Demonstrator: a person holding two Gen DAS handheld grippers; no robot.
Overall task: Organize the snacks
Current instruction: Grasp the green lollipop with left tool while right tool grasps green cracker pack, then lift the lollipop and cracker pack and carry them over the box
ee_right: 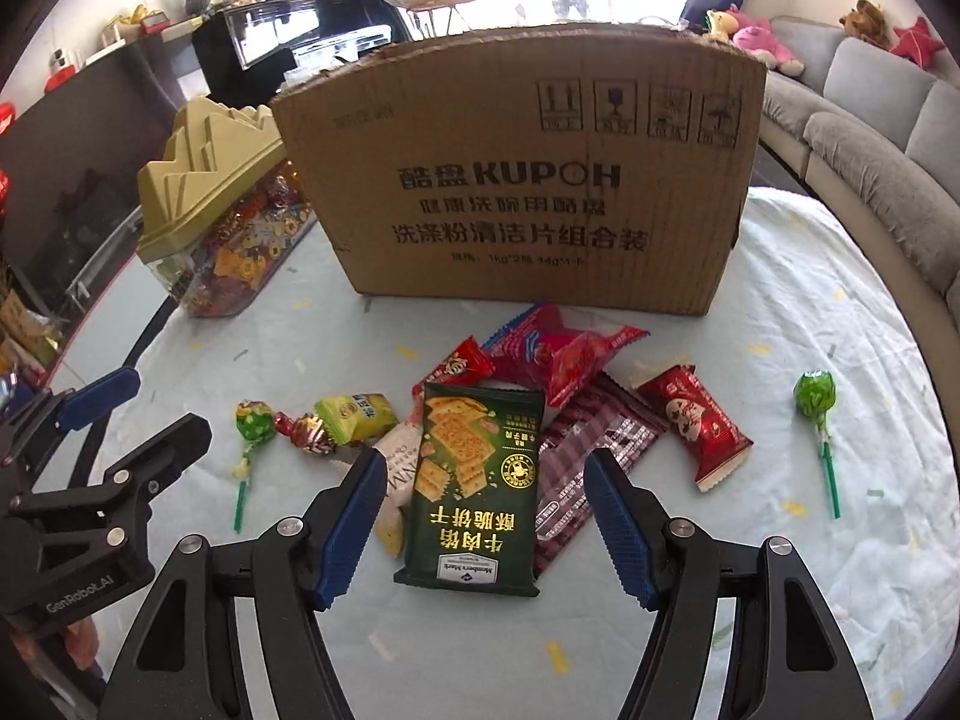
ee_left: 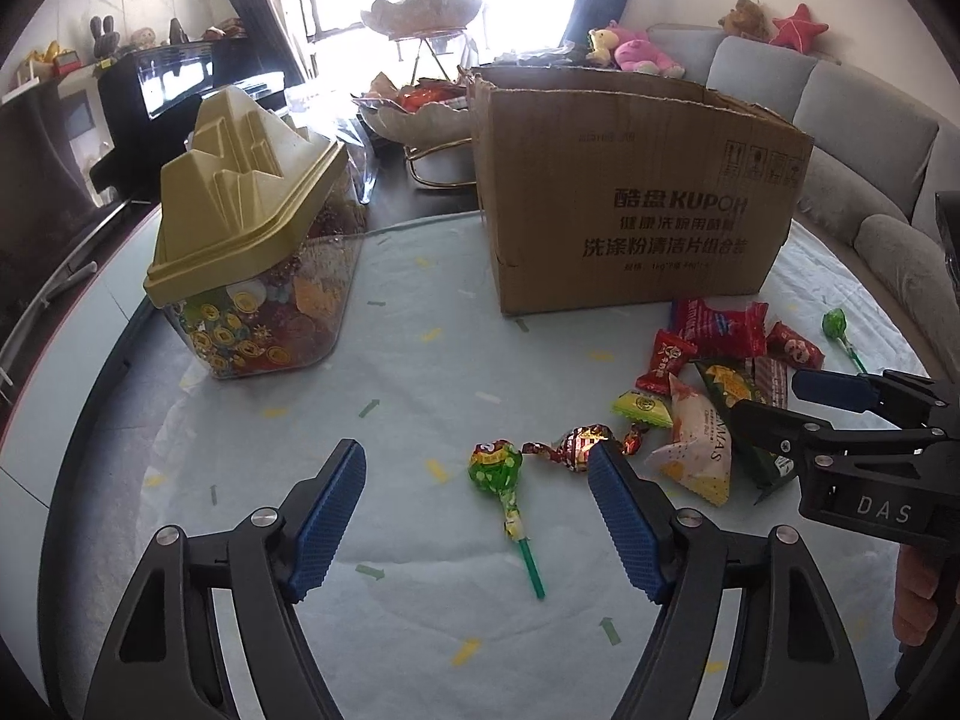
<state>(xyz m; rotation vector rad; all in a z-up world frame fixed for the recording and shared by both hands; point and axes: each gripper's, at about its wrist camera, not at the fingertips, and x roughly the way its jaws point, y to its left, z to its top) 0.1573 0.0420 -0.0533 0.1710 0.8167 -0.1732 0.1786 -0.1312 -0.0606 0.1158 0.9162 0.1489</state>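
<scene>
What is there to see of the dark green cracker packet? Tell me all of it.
The cracker packet is a flat, glossy plastic pouch, dark green, with pictured square crackers and gold Chinese lettering that reads upside down from the right wrist view. It looks sealed and full. It lies flat on the pale tablecloth in front of the cardboard box, overlapping a maroon wrapper and a white packet. The right gripper stands with open jaws on either side, not touching it.

Matt cardboard box (ee_right: pixel 528 180), glossy foil cracker packet (ee_right: pixel 474 480), cloth-covered table (ee_left: pixel 420 372).
</scene>
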